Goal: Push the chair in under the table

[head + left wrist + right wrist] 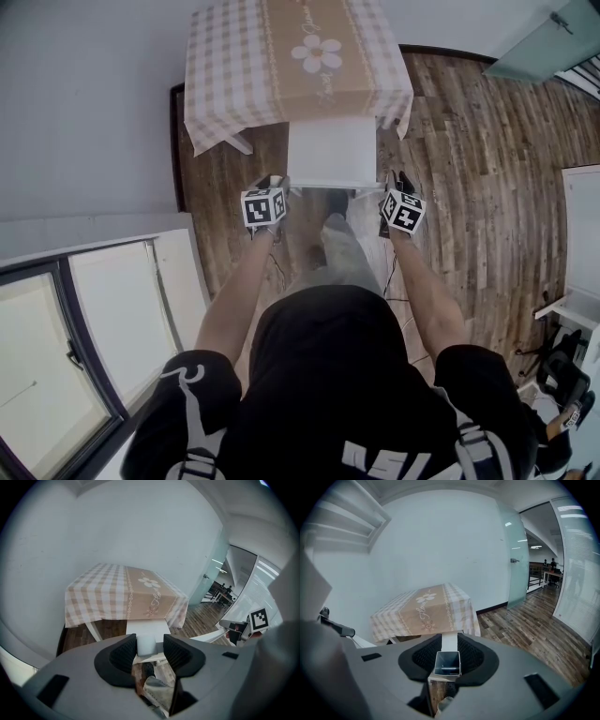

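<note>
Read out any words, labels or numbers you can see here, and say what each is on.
"Flow...": cursive on the tablecloth, along its tan middle strip; the word's end is too blurred to read.
Marker cubes: black-and-white code squares only, no letters.
White print on the person's black top: cut off by the picture's edge, unreadable.

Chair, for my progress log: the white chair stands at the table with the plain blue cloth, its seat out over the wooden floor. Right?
No: the head view shows the tablecloth beige-and-white checked with a flower, not plain blue. The white chair does stand at it, seat out over the wooden floor.
</note>
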Action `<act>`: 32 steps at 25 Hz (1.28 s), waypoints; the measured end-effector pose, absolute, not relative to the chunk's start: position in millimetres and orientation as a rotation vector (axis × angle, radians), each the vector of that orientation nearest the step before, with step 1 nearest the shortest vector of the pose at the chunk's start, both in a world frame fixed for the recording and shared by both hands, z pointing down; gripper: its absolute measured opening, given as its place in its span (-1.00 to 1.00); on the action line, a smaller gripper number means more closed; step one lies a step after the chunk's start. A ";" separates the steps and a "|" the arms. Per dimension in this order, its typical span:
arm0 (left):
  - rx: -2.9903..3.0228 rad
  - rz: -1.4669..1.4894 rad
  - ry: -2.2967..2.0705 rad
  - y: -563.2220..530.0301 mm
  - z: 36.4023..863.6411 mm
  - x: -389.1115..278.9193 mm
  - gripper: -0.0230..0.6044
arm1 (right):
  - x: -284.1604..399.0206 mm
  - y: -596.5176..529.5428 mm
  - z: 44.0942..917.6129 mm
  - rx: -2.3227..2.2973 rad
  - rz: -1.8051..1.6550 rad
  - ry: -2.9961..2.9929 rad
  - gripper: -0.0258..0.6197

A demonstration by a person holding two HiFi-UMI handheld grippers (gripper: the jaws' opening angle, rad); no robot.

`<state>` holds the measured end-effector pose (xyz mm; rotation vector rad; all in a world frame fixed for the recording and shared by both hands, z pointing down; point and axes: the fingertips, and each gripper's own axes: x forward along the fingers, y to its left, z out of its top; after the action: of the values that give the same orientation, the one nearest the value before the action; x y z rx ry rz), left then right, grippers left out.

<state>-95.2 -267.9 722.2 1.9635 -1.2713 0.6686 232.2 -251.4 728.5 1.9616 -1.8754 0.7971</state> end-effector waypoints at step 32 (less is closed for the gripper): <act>1.929 0.655 -1.295 -371.9 721.4 -110.9 -0.33 | 217.6 -353.5 731.5 1.942 0.883 -1.838 -0.61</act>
<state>-110.9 -371.9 721.4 1.9294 -1.2948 0.6554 217.6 -353.5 731.5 1.9416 -1.8375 0.8825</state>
